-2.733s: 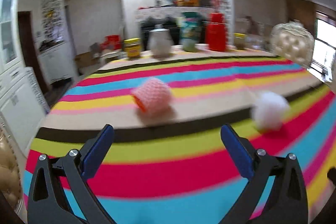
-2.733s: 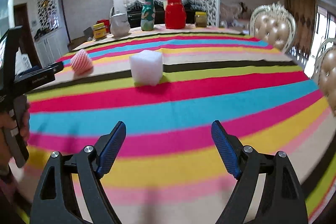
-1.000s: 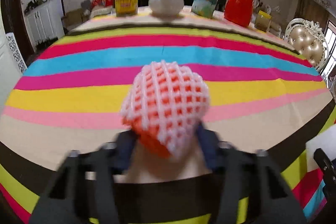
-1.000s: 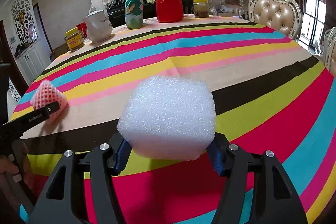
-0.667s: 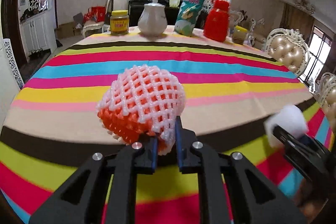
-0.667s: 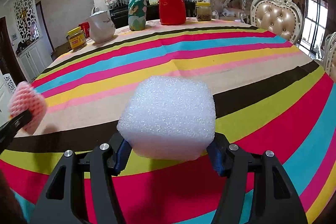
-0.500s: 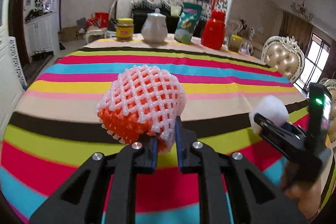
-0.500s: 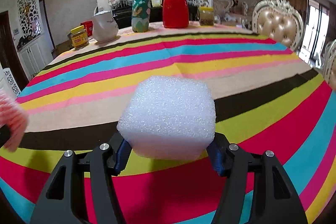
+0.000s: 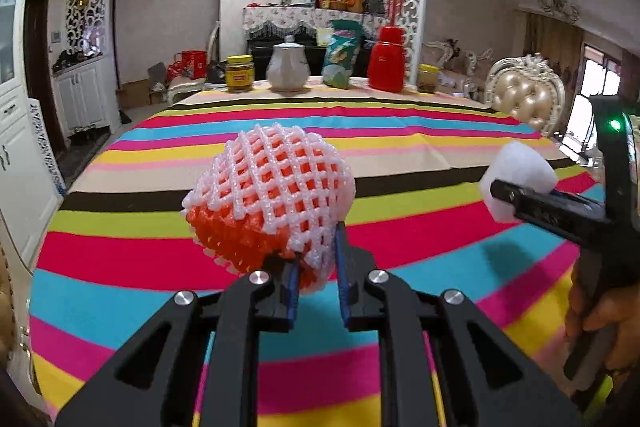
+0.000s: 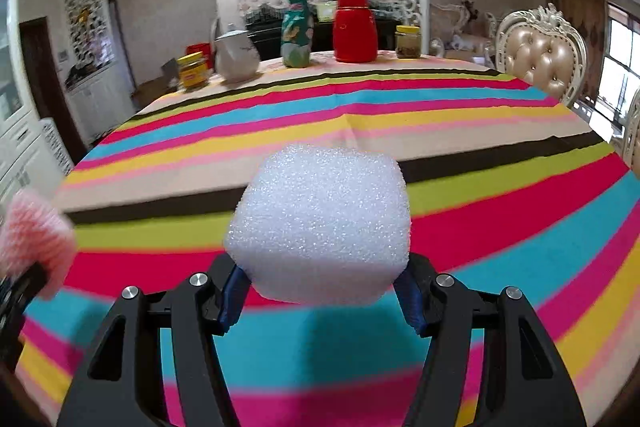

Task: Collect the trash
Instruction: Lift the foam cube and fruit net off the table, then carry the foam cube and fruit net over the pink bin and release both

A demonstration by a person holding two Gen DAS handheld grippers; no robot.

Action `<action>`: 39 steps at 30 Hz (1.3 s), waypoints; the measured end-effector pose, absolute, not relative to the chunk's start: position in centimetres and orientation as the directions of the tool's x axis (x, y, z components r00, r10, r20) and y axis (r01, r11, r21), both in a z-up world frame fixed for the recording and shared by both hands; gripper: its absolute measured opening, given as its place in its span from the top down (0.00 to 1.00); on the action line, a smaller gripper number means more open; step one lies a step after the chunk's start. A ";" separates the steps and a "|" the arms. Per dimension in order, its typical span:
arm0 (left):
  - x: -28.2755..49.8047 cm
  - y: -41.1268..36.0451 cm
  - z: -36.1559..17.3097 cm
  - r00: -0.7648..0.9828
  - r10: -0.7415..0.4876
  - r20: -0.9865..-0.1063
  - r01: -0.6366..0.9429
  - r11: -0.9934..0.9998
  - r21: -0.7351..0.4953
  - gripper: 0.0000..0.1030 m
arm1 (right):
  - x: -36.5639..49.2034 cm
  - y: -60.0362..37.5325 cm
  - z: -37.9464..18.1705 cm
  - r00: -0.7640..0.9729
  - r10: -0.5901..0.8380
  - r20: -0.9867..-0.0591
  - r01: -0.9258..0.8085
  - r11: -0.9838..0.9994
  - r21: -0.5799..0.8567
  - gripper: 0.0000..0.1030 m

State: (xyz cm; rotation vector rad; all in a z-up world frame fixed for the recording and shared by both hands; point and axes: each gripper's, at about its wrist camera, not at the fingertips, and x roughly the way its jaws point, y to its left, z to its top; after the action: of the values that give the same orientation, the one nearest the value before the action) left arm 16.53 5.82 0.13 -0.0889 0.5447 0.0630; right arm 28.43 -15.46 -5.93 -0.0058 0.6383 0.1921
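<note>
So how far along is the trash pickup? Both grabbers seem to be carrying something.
Picking up looks done: the left gripper is shut on the pink foam net and the right gripper is shut on the white foam block, both held above the striped tablecloth. No other loose scrap shows on the cloth; only jars and a teapot stand at the far edge. Left: dropping both somewhere; no bin is in view.

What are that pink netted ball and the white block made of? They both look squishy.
The pink net looks like soft foam mesh, the kind sleeved over fruit: puffy matte strands in open diamonds, orange showing through, its bottom pinched thin in the left gripper. The white block, held in the right gripper, looks like packing foam: grainy, faintly sparkling surface with rounded corners. Both are probably light plastic foam.
</note>
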 end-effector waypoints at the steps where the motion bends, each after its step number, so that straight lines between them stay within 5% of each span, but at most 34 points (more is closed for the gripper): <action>1: 16.0 5.4 0.2 0.855 0.025 -0.518 -0.074 0.994 -0.074 0.84 | 27.1 -15.9 -5.8 0.783 0.184 -0.594 -0.197 0.979 0.043 0.42; 20: 5.9 -4.7 -1.0 0.845 -0.178 -0.504 0.155 0.984 -0.088 0.84 | 6.5 -25.9 -6.9 0.819 0.228 -0.527 -0.206 0.973 0.102 0.42; 39: 2.0 -16.9 -0.3 0.758 -0.414 -0.503 0.460 0.887 -0.038 0.84 | -4.4 -36.0 -6.6 0.889 0.026 -0.458 -0.019 1.000 0.019 0.41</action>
State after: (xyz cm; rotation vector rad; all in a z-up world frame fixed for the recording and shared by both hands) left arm 2.03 -16.85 -0.31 0.0900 0.5264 -0.4768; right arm -4.38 -35.98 -6.60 0.0143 0.4758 0.0235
